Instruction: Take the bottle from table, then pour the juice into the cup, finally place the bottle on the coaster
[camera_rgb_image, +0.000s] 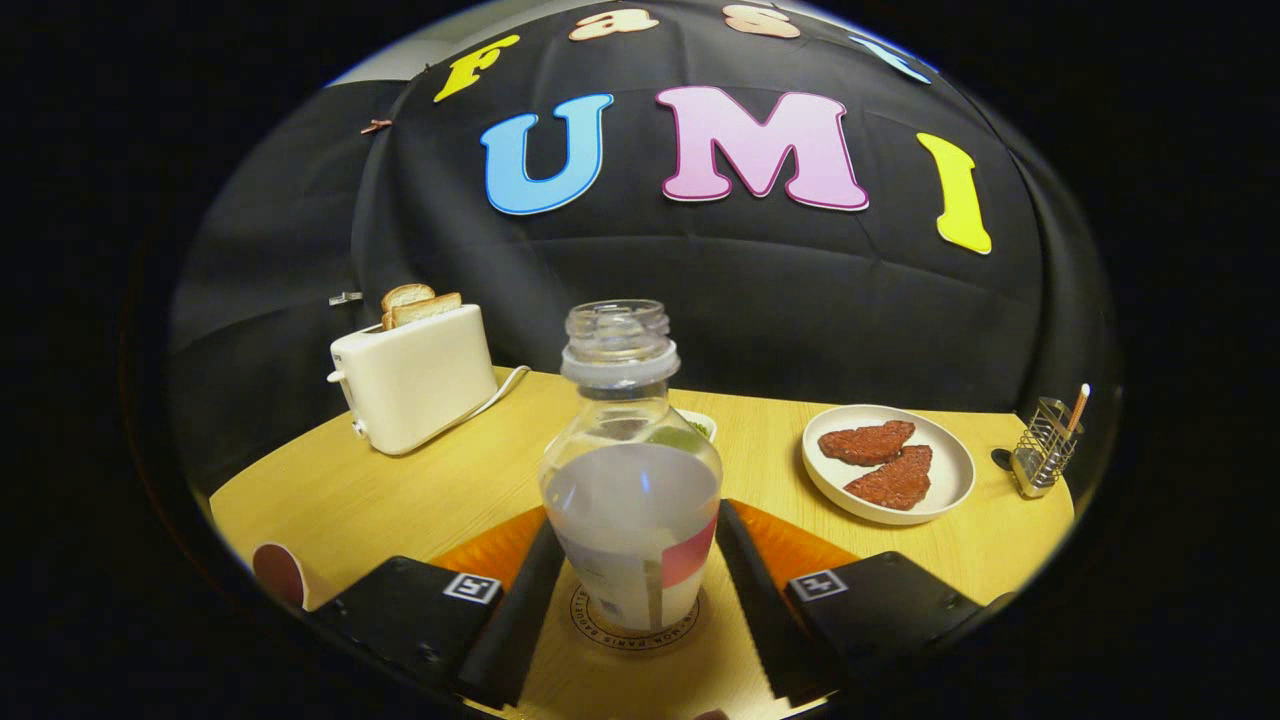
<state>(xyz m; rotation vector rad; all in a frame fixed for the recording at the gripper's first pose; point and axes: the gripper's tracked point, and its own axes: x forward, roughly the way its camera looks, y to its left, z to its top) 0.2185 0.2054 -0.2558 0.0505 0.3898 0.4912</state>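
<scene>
The bottle (631, 478) stands upright and uncapped on the round coaster (634, 622), between the 2 fingers (520, 610) of the tool (636, 600); the fingers run along both flanks of the bottle, very close, though whether they press on it I cannot tell; whitish liquid fills its lower part; orange pieces (800, 545) lie on the wooden bench (400, 500) just outside each finger; beyond the bottle a small white dish (700, 422) peeks out; to one side sits a white toaster (415, 385) with 2 bread slices (420, 303) raised in it; to the other, a plate (888, 465) carries 2 reddish-brown patties (880, 460), with a wire holder (1042, 446) near it; a dark red round object (279, 573) sits at the bench edge.
</scene>
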